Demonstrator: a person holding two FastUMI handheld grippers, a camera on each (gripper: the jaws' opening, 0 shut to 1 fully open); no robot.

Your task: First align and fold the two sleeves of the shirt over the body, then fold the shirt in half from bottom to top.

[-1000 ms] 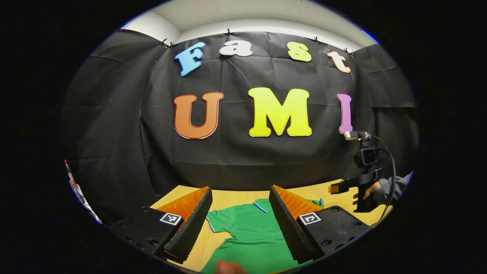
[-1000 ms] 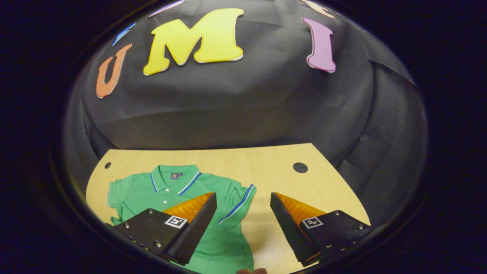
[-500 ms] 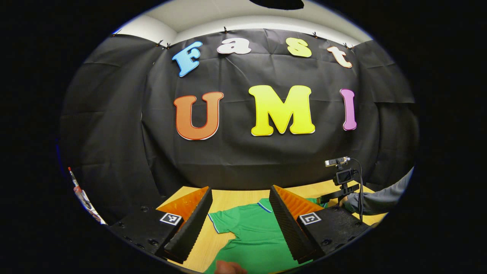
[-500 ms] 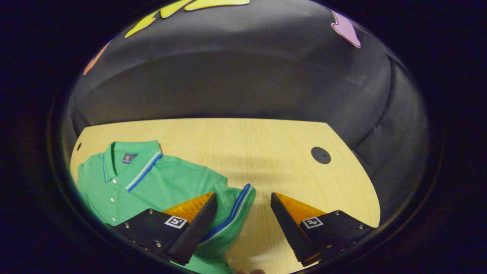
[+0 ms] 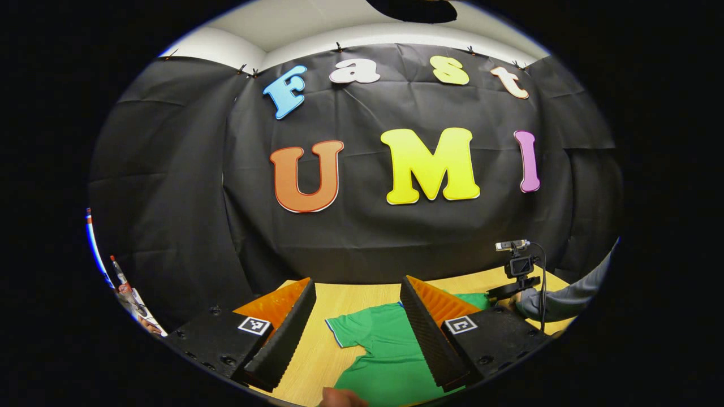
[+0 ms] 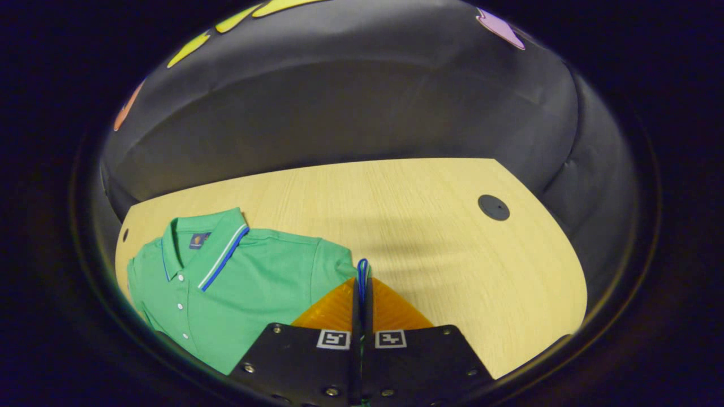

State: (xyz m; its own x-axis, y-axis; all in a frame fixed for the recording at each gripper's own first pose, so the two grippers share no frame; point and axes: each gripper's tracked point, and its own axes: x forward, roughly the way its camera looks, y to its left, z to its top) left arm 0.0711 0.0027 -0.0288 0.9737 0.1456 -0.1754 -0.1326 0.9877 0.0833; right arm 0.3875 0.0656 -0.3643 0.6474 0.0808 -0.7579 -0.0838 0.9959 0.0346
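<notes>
The green polo shirt (image 6: 249,282) lay flat on the wooden table (image 6: 430,226), collar toward the wall. A small dark label (image 6: 196,239) sat inside its collar, too small to read. The right gripper (image 6: 362,277) was pressed together on the blue-striped cuff of the sleeve (image 6: 362,265) at the shirt's near edge. The left gripper (image 5: 356,305) stood spread above the other sleeve (image 5: 353,328), touching nothing. Each finger base carried a square black-and-white marker (image 6: 332,338).

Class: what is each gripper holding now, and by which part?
The right gripper pinches the green shirt by its sleeve cuff; the left gripper is open, holding nothing.
</notes>
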